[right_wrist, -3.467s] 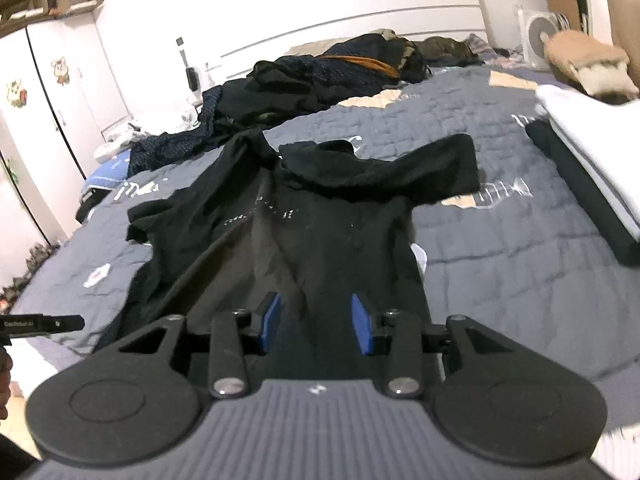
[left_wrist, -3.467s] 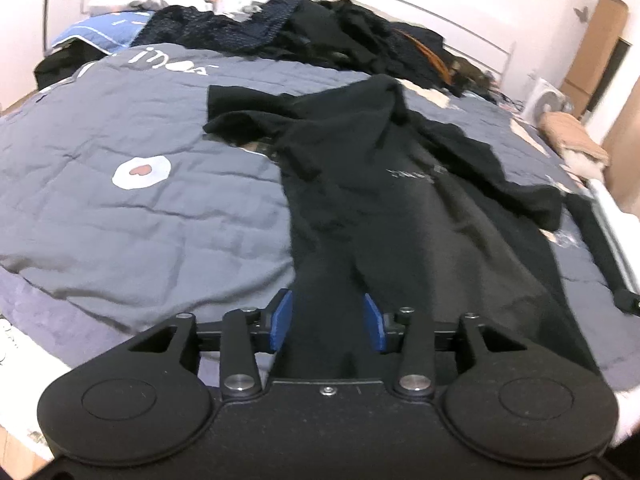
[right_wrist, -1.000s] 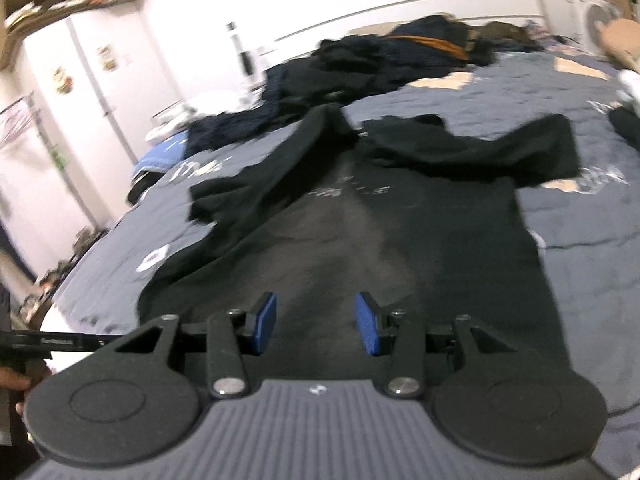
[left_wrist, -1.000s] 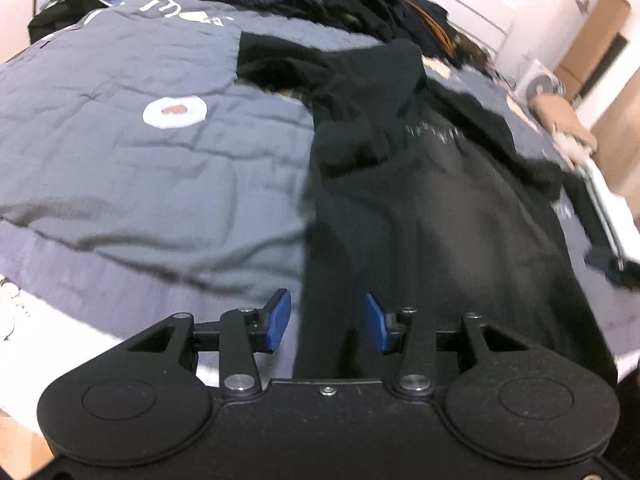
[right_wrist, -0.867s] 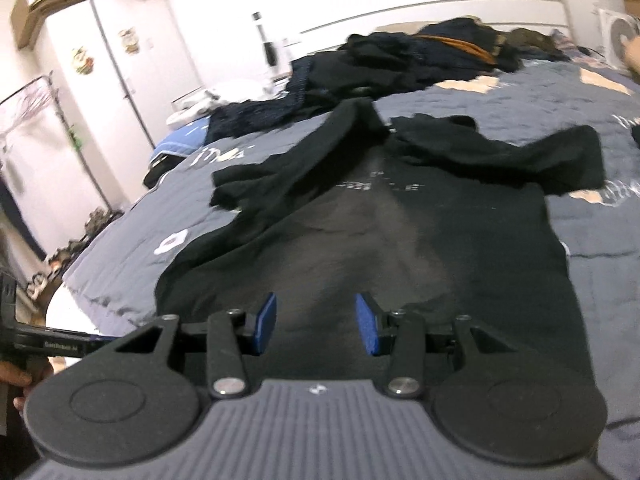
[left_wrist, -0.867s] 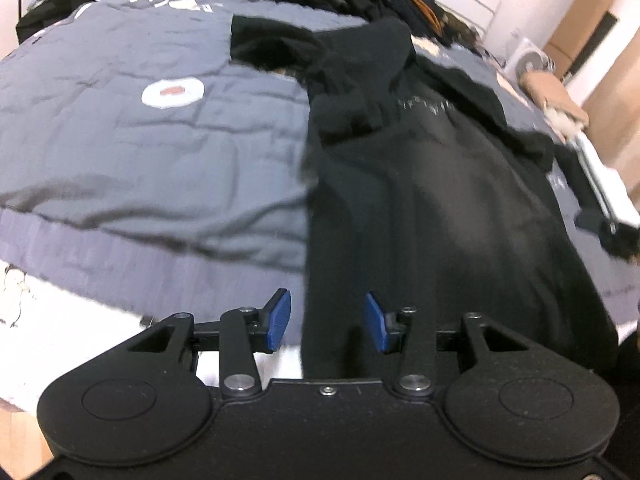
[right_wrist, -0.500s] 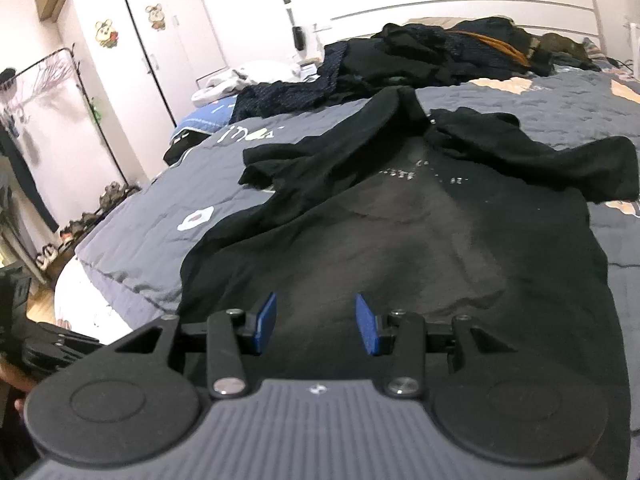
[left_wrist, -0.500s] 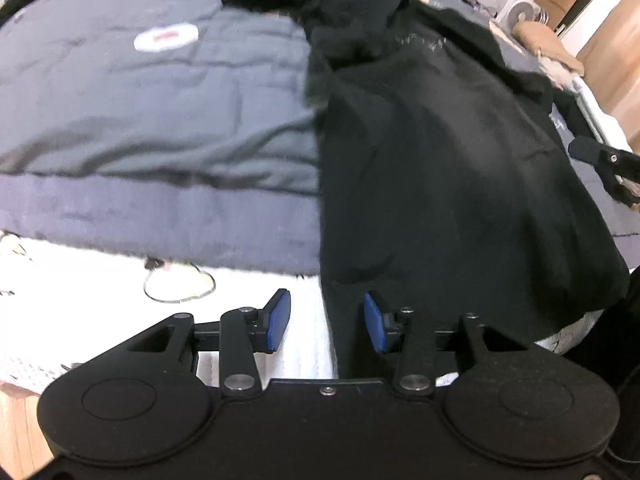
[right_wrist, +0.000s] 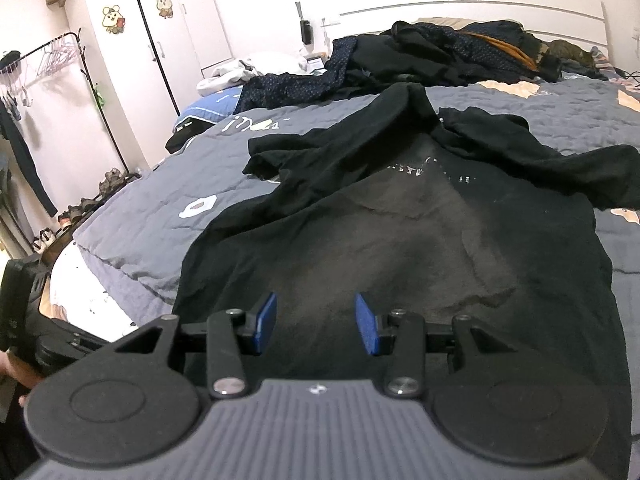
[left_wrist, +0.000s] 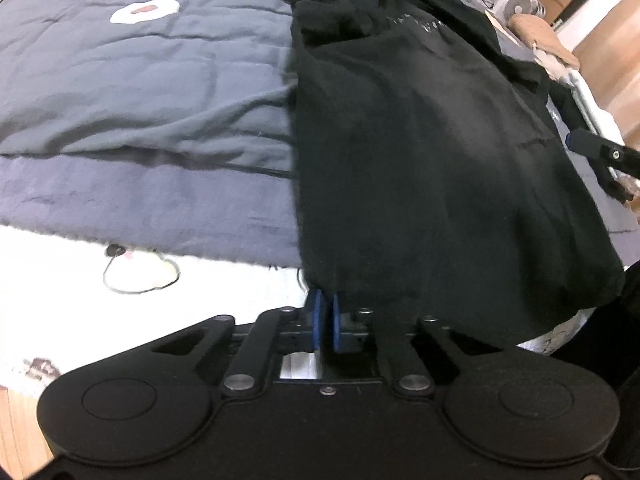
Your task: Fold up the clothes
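A home bedroom: a bed with a grey quilt (right_wrist: 132, 240), a white wardrobe (right_wrist: 120, 52) and a clothes rack (right_wrist: 52, 48).

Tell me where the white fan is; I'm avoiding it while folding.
In the left wrist view, the white fan sits at the upper right, beyond the black shirt, beside a tan bundle.

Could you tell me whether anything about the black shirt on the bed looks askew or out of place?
Yes. The black T-shirt is not flat: its left sleeve is bunched and its right sleeve lies folded across the collar area. Its hem hangs over the bed edge at the left hand-held gripper.
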